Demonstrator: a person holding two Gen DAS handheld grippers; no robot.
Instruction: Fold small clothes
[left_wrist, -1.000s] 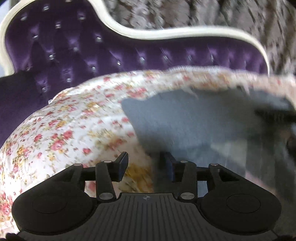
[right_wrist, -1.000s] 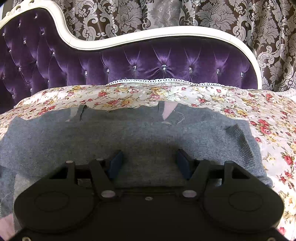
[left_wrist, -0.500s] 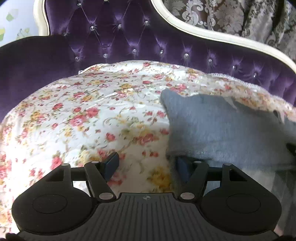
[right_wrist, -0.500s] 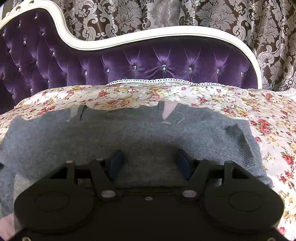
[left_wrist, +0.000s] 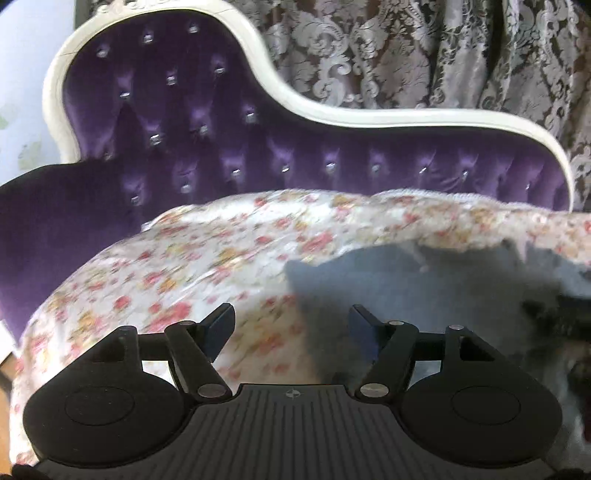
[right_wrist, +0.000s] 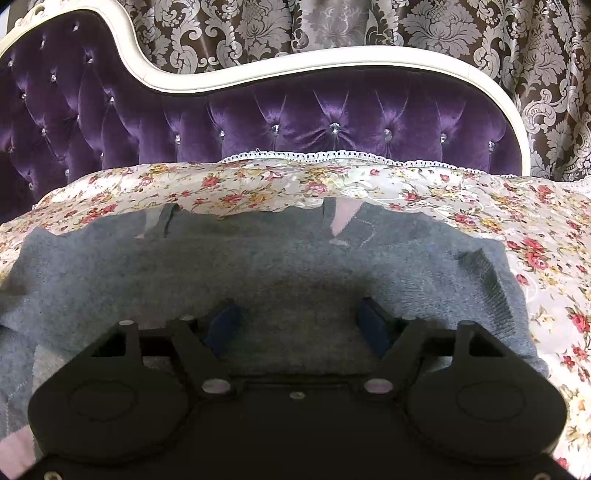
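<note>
Grey knitted sweater (right_wrist: 295, 266) is seen spread flat on a floral bedspread (right_wrist: 535, 236), which covers a sofa with a purple tufted backrest (right_wrist: 332, 114) edged in a white frame (right_wrist: 207, 79); patterned curtains (right_wrist: 480, 33) hang behind. In the left wrist view, which is blurred, the left tool (left_wrist: 291, 326) is held above the spread with its jaws parted; they have just been opening, and nothing is gripped between them. The sweater's left edge (left_wrist: 369, 280) lies at about 3 o'clock from that tool, under its right finger. In the right wrist view, the right tool (right_wrist: 301, 321) is lowered over the middle of the sweater, jaws released and just widened, with knit lying between the blue pads (right_wrist: 371, 321) but not pinched. Pink patches (right_wrist: 343, 218) show at 12 o'clock along the far edge.
</note>
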